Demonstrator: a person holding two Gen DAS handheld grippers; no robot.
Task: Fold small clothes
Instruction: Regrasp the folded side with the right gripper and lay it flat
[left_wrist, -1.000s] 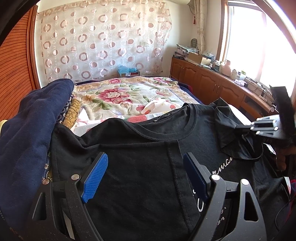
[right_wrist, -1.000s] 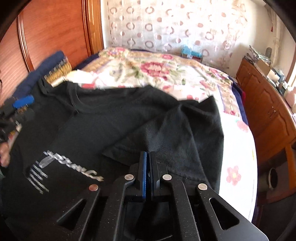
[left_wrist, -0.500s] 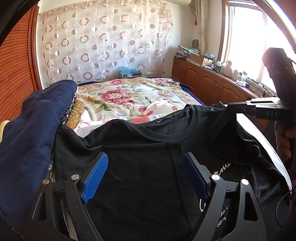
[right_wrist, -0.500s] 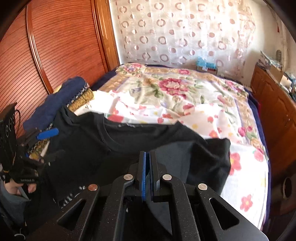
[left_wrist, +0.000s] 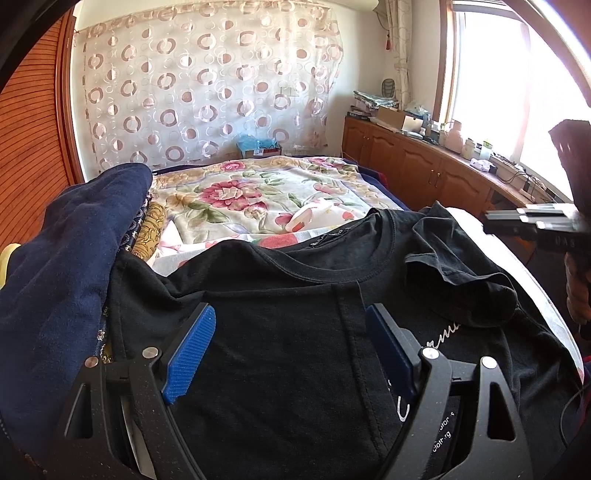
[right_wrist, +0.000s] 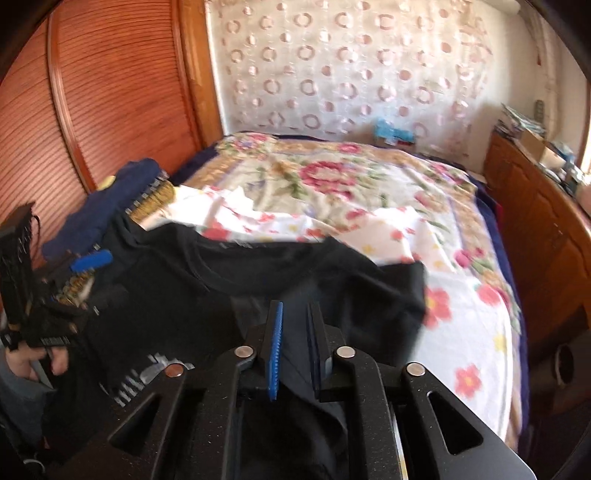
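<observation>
From my right wrist camera the whole picture is smeared by motion. The white lettering (right_wrist: 147, 373) on the black T-shirt (right_wrist: 303, 266) at lower left is unreadable. In my left wrist view, the right gripper (left_wrist: 532, 221) is cut off by the right edge, and the shirt's print (left_wrist: 441, 332) is partly hidden.

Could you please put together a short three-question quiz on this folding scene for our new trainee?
1. True or false: the left gripper has its jaws wide apart over the black T-shirt.
2. Which lies at the shirt's left edge in the left wrist view: (a) a red towel, (b) a navy garment, (c) a white pillow?
3. What pattern covers the bedspread?

Key:
1. True.
2. b.
3. Flowers, pink and red.
</observation>
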